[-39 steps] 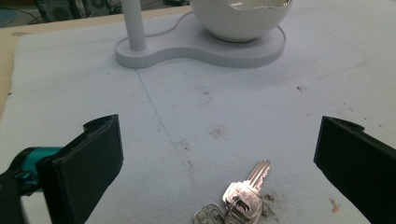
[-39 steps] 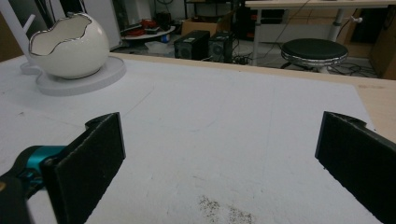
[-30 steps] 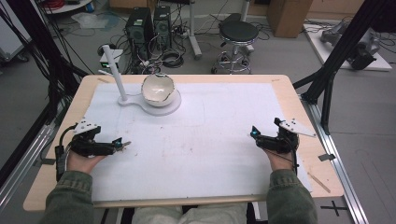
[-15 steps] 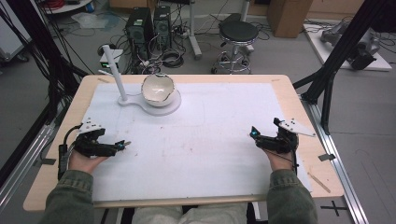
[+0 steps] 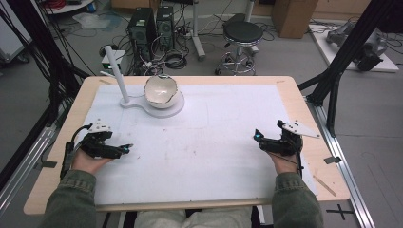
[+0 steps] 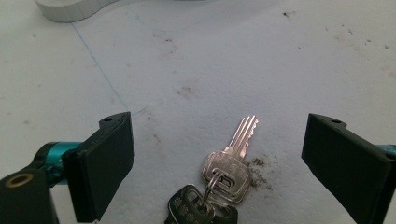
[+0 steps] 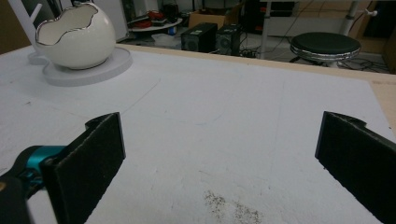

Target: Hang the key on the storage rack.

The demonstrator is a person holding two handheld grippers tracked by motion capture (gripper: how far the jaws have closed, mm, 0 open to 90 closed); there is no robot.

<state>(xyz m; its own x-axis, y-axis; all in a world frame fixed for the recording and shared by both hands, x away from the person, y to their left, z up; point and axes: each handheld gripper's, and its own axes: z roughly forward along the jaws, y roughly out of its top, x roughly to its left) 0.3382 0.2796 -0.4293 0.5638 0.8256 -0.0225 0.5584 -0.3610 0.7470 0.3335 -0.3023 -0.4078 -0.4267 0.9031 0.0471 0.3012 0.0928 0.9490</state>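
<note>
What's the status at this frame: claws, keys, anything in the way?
Left claw open, straddling the keys on the mat. Right claw open, nothing between its jaws. Egg-shaped bowl on its stand, far side. Nothing blocking the keys.

A: What lies on the desk (image 5: 237, 142)?

B: A bunch of silver keys (image 6: 219, 179), flat on the white surface. One key points its toothed blade away and slightly right; the others are bunched on a ring below it and cut off by the frame.

A: Anything else?

B: A white egg-shaped bowl (image 5: 160, 91) with a jagged, silver-edged rim, upright on a round white base (image 5: 177, 107) at the far left. A white post (image 5: 117, 74) stands just beside it.
</note>
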